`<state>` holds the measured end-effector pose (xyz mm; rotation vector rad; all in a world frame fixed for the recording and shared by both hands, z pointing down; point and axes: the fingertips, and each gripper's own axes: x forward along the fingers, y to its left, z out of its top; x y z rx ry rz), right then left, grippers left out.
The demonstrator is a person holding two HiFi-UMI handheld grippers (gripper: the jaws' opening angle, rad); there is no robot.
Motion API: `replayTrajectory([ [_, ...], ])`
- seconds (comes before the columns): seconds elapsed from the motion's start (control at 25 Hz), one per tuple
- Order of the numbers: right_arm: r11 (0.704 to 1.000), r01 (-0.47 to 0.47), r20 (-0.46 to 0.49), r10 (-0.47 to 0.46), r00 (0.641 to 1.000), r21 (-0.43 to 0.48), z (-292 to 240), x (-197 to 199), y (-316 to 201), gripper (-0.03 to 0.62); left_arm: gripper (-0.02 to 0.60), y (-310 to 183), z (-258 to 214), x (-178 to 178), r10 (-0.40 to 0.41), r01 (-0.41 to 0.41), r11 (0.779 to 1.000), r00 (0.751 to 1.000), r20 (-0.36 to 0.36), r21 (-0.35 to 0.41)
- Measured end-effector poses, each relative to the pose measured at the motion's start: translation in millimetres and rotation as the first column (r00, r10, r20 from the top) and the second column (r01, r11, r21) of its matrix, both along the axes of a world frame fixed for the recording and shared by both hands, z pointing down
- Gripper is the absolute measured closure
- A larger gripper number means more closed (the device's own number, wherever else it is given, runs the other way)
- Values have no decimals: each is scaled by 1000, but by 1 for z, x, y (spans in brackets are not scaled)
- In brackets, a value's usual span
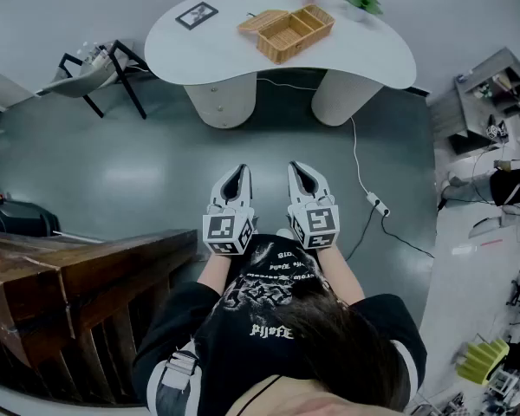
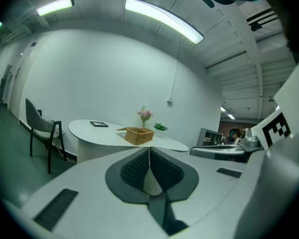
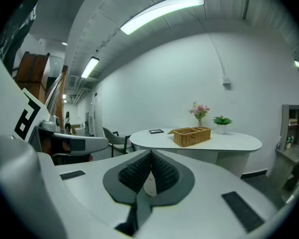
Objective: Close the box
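Box (image 1: 288, 31), a wicker one, stands on the white surface (image 1: 364, 55) in the head view, well apart from both grippers and straight ahead across the floor. Its long axis runs from near left to far right, and its lid (image 1: 262, 20) lies open on the left side. The left gripper (image 1: 239, 176) and right gripper (image 1: 300, 173) are held side by side close to the body, and the right looks slightly nearer in line with it.

In the left gripper view, the jaws meet with nothing between them; the box (image 2: 139, 135) sits far beyond, just left of their line.

In the right gripper view, the jaws are likewise together and empty; the box (image 3: 192, 136) lies far ahead, to their right.
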<state>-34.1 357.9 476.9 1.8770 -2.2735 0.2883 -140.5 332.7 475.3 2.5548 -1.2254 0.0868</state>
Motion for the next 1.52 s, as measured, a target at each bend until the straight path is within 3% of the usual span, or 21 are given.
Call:
replayTrajectory([
  [0.44, 997, -68, 15, 68, 998, 23, 2, -14, -15, 569, 554, -19, 4, -24, 16, -16, 1000, 1000, -17, 13],
  [0.76, 996, -87, 49, 86, 995, 9, 10, -2, -41, 569, 554, -39, 7, -20, 20, -20, 1000, 1000, -13, -1],
  [1.2, 1000, 17, 42, -17, 999, 18, 13, 32, -147, 569, 554, -119, 16, 2, -67, 67, 998, 997, 24, -13],
  [1.52, 994, 102, 53, -103, 993, 29, 6, 69, -235, 569, 554, -200, 10, 53, -98, 99, 995, 995, 18, -13],
])
